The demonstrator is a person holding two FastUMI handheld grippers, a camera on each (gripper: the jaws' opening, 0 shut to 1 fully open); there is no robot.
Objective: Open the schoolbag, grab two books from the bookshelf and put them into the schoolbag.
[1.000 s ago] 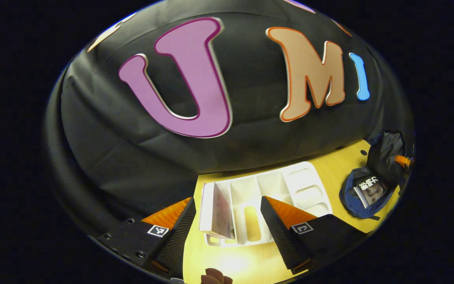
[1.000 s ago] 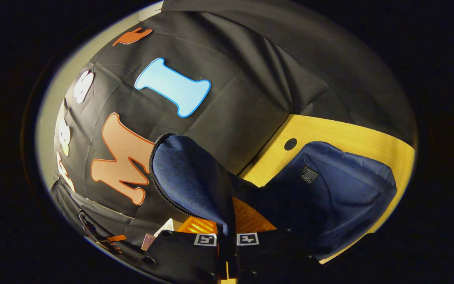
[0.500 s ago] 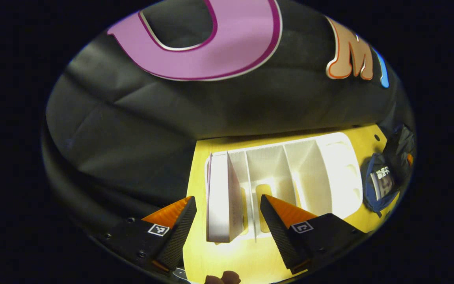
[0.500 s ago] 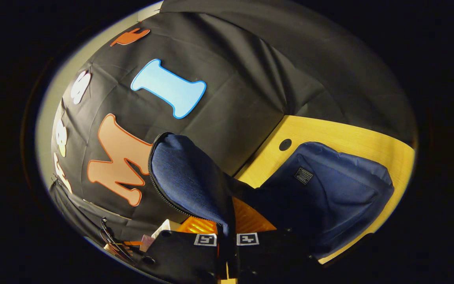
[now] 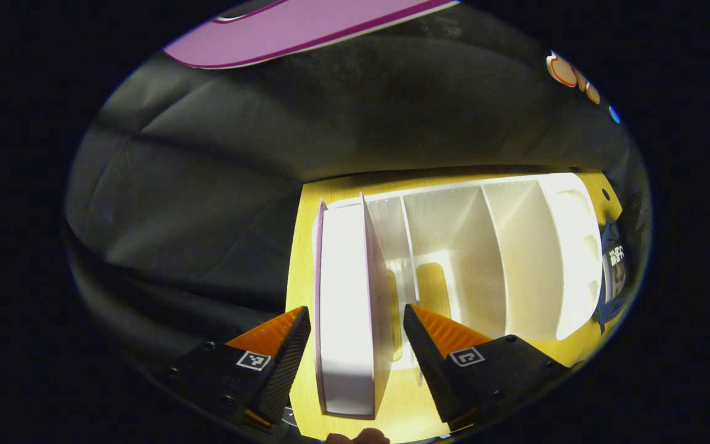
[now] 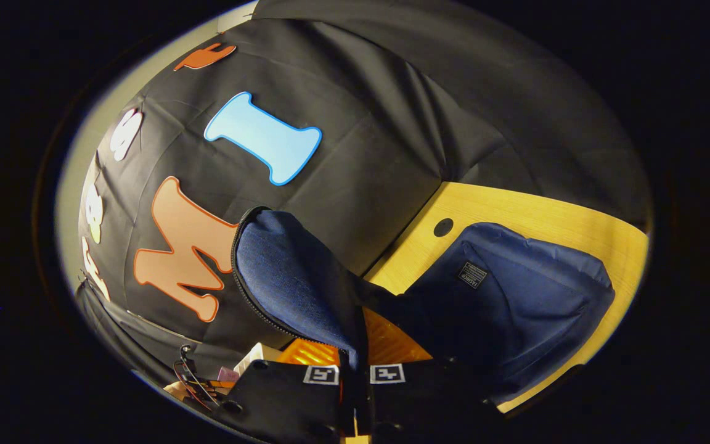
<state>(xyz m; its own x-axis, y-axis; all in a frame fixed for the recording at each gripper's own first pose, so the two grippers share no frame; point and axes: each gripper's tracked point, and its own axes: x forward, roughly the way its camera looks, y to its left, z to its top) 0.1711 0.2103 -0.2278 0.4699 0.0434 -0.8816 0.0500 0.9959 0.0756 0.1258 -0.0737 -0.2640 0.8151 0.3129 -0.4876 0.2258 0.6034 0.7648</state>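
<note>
- Book (image 5: 347, 308) stands upright in the leftmost slot of the white bookshelf (image 5: 515, 259) on the yellow worktop (image 5: 306, 246).
- Left gripper (image 5: 355, 357) has its jaws spread, one on each side of the book's near edge, not pressing it.
- Right gripper (image 6: 354, 364) has its jaws pressed together, pinching the raised flap of the blue schoolbag (image 6: 515, 302).
- Schoolbag lies on the worktop, right of the bookshelf.

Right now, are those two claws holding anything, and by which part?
Right gripper pinches the schoolbag's flap at its zipper edge. Left gripper holds nothing; its open jaws straddle the book.
</note>
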